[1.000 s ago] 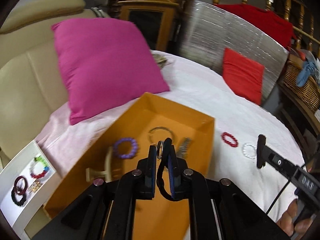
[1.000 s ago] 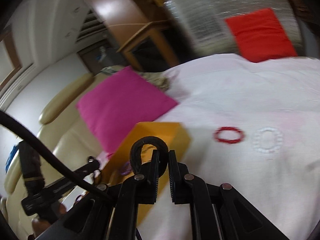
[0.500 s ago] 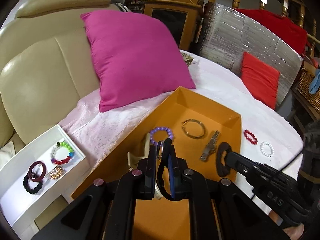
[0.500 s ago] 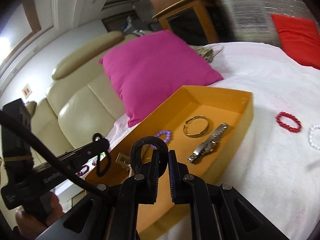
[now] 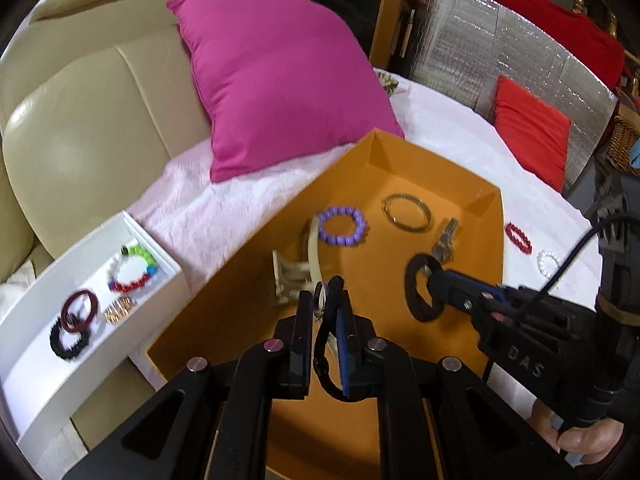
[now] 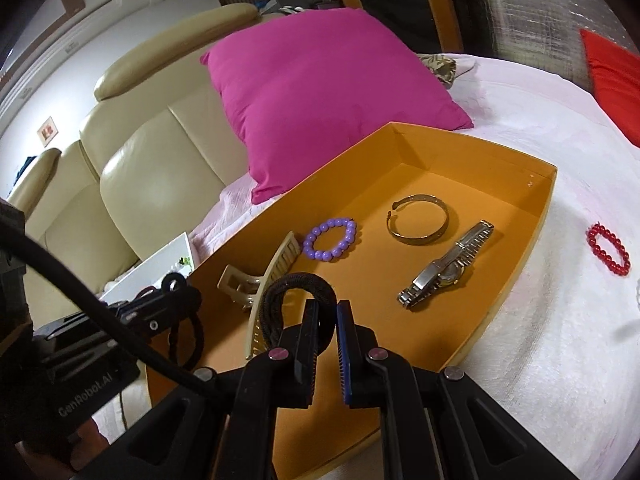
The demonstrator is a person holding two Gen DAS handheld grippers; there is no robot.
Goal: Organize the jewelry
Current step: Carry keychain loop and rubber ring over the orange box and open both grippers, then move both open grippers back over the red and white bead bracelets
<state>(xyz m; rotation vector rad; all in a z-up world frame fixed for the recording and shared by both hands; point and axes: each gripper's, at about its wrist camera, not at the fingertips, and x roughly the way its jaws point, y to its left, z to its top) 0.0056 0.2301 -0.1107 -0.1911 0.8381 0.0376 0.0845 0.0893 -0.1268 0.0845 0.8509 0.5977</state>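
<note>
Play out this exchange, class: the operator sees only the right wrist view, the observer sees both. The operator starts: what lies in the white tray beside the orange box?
Observer: The white tray holds a multicoloured bead bracelet, a dark red ring, a black scrunchie and a small gold piece.
Operator: Is there anything past the red bracelet?
Observer: Yes, a white bead bracelet lies on the sheet just right of it, not touching it.
Operator: What about the left claw?
Observer: It pinches a black band between both fingers, over the orange box.
</note>
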